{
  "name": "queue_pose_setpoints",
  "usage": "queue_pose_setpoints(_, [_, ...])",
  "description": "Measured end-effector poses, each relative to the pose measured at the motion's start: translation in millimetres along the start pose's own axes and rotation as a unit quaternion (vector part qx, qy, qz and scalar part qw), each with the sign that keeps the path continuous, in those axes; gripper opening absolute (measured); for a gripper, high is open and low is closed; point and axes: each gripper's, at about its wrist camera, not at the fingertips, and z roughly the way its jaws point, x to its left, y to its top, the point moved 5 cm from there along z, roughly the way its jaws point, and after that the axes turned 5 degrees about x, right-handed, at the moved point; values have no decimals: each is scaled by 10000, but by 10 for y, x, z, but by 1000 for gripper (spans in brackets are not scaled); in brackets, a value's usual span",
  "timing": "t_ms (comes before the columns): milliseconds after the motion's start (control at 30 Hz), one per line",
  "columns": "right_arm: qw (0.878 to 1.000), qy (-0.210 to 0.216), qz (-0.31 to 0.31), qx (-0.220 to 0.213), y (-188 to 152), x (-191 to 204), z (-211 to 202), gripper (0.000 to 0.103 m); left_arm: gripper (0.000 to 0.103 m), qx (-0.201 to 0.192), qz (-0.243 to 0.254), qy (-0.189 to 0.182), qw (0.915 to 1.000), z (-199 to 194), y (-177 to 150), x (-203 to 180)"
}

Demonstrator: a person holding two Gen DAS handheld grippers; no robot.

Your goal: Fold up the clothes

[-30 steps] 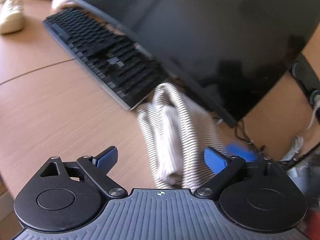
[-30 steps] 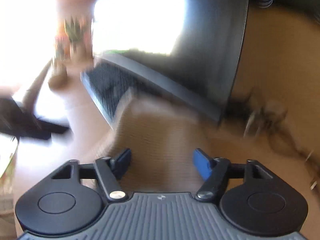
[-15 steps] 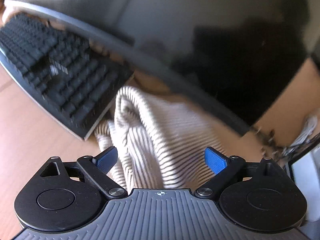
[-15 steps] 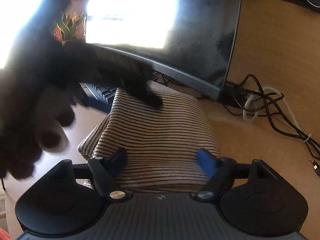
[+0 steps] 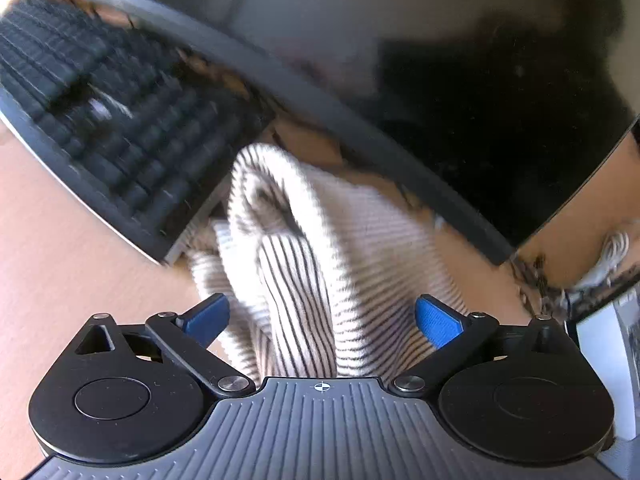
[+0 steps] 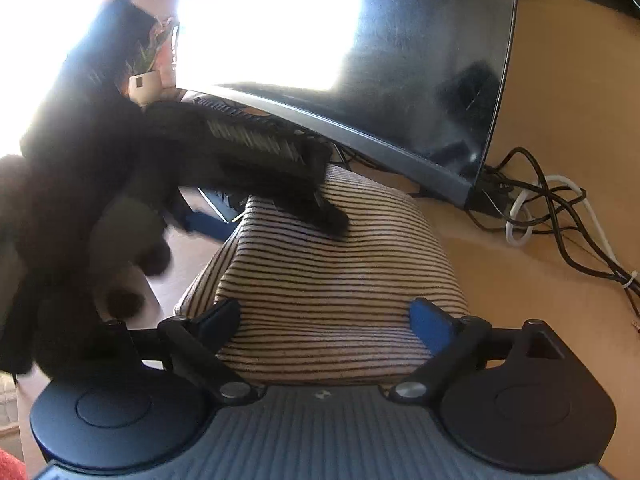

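Note:
A folded cream garment with thin dark stripes [image 6: 340, 280] lies on the wooden desk [image 6: 540, 264], in front of a curved monitor [image 6: 420, 60]. My right gripper [image 6: 325, 322] hangs over its near edge. Its jaws are opening, the cloth lies between and below them, and the pads do not press on it. My left gripper [image 5: 320, 320] is open over the garment's [image 5: 320, 264] bulging folded end, one blue pad at each side. In the right wrist view it is a dark backlit shape from the left, with one finger [image 6: 328, 216] over the cloth's far edge.
A black keyboard [image 5: 104, 120] sits just left of the garment, touching its far corner. The monitor's lower edge [image 5: 360, 132] hangs close behind the cloth. Tangled black and white cables [image 6: 552, 216] lie on the desk to the right. A small potted plant [image 6: 148, 76] stands far left.
My left gripper has moved in over the garment, toward the monitor, and into the right wrist view. The right gripper's jaws have spread wider. The garment lies where it was.

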Motion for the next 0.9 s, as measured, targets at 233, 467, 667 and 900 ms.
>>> queue_pose_setpoints(233, [9996, 9, 33, -275, 12, 8, -212, 93, 101, -224, 616, -700, 9954, -23, 157, -373])
queue_pose_setpoints(467, [9994, 170, 246, 174, -187, -1, -132, 100, 103, 209, 750, -287, 9966, 475, 55, -413])
queue_pose_setpoints(667, [9992, 251, 321, 32, -265, -72, -241, 103, 103, -380, 623, 133, 9972, 51, -43, -534])
queue_pose_setpoints(900, [9907, -12, 1285, -450, -860, -526, -976, 103, 103, -1172, 505, 1416, 9817, -731, -956, -588])
